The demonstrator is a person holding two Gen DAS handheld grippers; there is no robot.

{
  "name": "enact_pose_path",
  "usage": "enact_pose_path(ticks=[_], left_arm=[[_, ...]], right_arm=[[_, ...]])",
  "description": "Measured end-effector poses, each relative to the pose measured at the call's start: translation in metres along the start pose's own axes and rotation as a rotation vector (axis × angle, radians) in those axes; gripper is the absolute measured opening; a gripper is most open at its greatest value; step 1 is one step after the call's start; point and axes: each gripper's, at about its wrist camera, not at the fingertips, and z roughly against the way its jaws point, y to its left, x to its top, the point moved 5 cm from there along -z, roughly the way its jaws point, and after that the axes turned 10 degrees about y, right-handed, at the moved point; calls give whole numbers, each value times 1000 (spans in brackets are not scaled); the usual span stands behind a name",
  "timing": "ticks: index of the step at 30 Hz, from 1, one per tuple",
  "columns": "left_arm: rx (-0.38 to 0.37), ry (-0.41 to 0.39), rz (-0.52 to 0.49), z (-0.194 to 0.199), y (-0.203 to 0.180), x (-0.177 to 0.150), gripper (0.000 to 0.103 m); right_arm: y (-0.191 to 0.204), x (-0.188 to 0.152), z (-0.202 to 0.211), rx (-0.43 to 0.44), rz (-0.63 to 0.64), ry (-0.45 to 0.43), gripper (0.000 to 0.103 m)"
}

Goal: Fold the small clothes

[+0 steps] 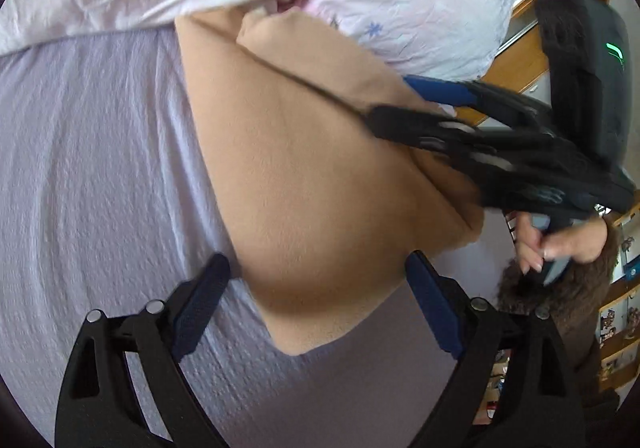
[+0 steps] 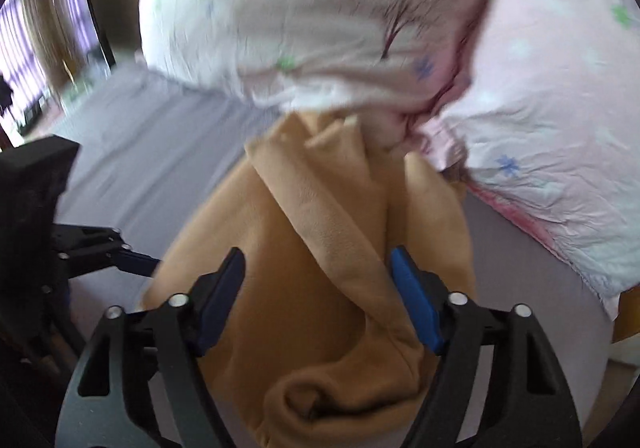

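- Garment (image 1: 320, 184) of tan fleece lies on the bed (image 1: 100, 168), over a lilac sheet, with its far end near the pink pillows (image 1: 420, 0)
- In the left wrist view the left claw (image 1: 316, 300) is released, its two blue pads spread wide; the near rounded fold of the garment lies between them and touches neither pad clearly
- In the same view the right claw (image 1: 390, 108) comes in from the right side, over the far right part of the garment; one blue finger and one black finger show apart, with cloth near them
- The hand (image 1: 560, 244) that holds the right tool shows at the right edge, above a brown furry sleeve
- In the right wrist view the right claw (image 2: 318, 292) is released too, with a raised fold of the garment (image 2: 336, 248) passing between its pads
- The left claw (image 2: 136, 262) shows at the left edge of this view, just beside the edge of the garment
- The right wrist view is blurred, so fine contact there I cannot tell
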Motion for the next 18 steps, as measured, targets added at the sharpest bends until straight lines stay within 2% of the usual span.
enact_pose_path(ticks=[1,3,5,6,8,9,10,12,14,16,18], left_arm=[[12,7,-5,-2,-2,-1,90],[23,4,-15,-2,-3,-3,90],[20,-4,-20,-4,-4,-2,91],[14,-6,-20,-2,-3,-3,91],[-6,-13,-16,1,-1,-5,91],[-18,-17,-12,3,1,-7,91],[-33,-22,-6,5,3,-9,91],[-66,-31,11,11,8,-12,91],[-111,-40,44,14,13,-13,92],[-144,-38,78,15,19,-11,92],[-173,-30,115,17,22,-11,92]], right_arm=[[-11,2,-4,15,-69,-3,8],[-42,-2,5,62,-235,-81,8],[-91,-24,11,141,-507,-150,8],[-107,-37,11,190,-601,-164,12],[-124,-67,18,314,-730,-214,26],[-126,-80,23,361,-758,-237,49],[-125,-95,30,401,-779,-268,66],[-120,-117,35,453,-805,-276,69],[-110,-132,26,533,-817,-219,69],[-104,-136,12,613,-834,-178,69],[-97,-135,7,631,-837,-164,68]])
